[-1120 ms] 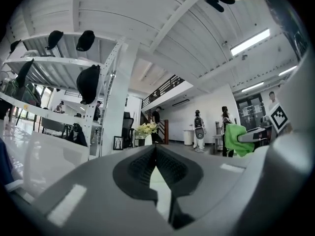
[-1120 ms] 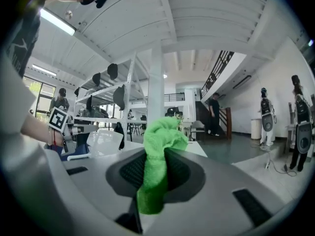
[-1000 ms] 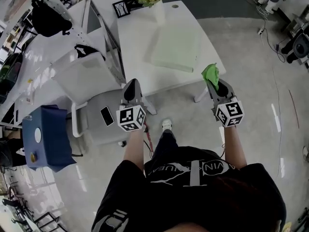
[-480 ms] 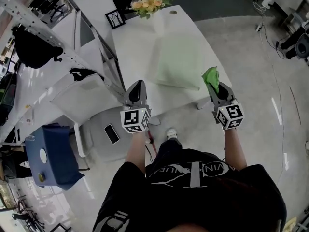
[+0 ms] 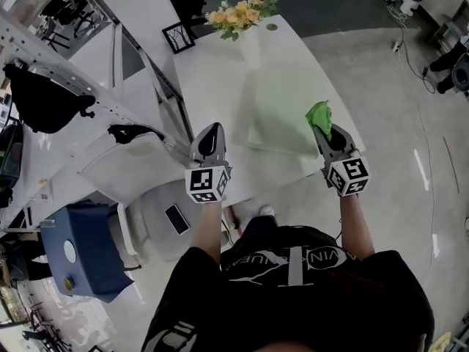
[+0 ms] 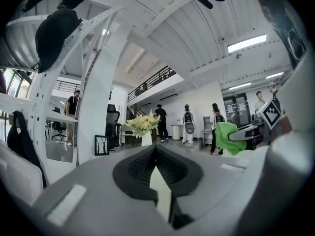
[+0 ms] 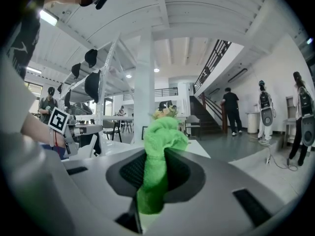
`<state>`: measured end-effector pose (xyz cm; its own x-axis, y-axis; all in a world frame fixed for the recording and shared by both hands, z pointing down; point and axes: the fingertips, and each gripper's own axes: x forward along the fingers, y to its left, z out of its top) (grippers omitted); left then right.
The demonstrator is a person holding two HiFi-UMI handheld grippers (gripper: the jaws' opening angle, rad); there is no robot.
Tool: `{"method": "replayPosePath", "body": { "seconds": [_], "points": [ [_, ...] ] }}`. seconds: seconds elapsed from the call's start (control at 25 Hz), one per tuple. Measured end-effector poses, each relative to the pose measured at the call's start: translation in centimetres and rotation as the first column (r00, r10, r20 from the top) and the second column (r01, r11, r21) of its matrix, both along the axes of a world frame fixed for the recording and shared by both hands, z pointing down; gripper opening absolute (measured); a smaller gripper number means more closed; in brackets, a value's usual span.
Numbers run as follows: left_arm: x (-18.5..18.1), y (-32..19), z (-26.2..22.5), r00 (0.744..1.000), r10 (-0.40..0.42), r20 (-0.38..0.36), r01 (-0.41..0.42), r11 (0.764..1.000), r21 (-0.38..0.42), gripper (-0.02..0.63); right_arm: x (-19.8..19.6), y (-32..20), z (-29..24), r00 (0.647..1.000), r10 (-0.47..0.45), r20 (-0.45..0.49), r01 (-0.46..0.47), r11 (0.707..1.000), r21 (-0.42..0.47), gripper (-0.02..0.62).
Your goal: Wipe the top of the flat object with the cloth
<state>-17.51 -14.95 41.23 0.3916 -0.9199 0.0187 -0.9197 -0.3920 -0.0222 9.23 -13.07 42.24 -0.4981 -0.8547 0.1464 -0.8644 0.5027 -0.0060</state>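
Approach phase, wiping not yet begun. Over the last second the person has closed in on the table [image 5: 212, 79]. In the head view a second ago both grippers hung over floor, short of its near edge. Now the left gripper [image 5: 212, 127] sits over the near edge, and the right gripper [image 5: 323, 128] is at the near right corner. The flat object, a pale green pad [image 5: 275, 101], lies flat on the table's right half, and in the head view it has drawn down toward the grippers. The cloth [image 5: 319, 114] is bright green and bunched. It now overlaps the pad's near right edge in the head view, where before it was clear of it. Whether it touches the pad I cannot tell; the right gripper view shows it held up with the room behind it, so I judge it still above the surface. Grip unchanged: right jaws stay clamped on the cloth, a wad standing out past the tips. Left jaws stay closed together with nothing between them, as the left gripper view shows. Flowers [image 5: 242, 12] and a small frame [image 5: 178, 37] stand at the table's far end, well apart from the pad. Meaning for the task: the pad is now within reach. What remains is to lower the cloth onto its top and stroke across. The left gripper looks free to steady the pad should it slide.
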Motion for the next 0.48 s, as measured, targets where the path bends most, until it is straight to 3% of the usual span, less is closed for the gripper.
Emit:
{"method": "replayPosePath", "body": {
  "seconds": [0.2, 0.48],
  "points": [
    [0.0, -1.5, 2.2, 0.999, 0.017, -0.033, -0.019, 0.999, -0.051, 0.012, -1.2, -1.5, 0.9, 0.999, -0.021, -0.041, 0.02, 0.999, -0.034, 0.063],
    [2.9, -3.3, 4.7, 0.994, 0.1, -0.045, -0.105, 0.988, -0.11, 0.012, -0.6, -3.9, 2.4, 0.998, -0.033, -0.059, 0.028, 0.997, -0.077, 0.063]
  ]
}}
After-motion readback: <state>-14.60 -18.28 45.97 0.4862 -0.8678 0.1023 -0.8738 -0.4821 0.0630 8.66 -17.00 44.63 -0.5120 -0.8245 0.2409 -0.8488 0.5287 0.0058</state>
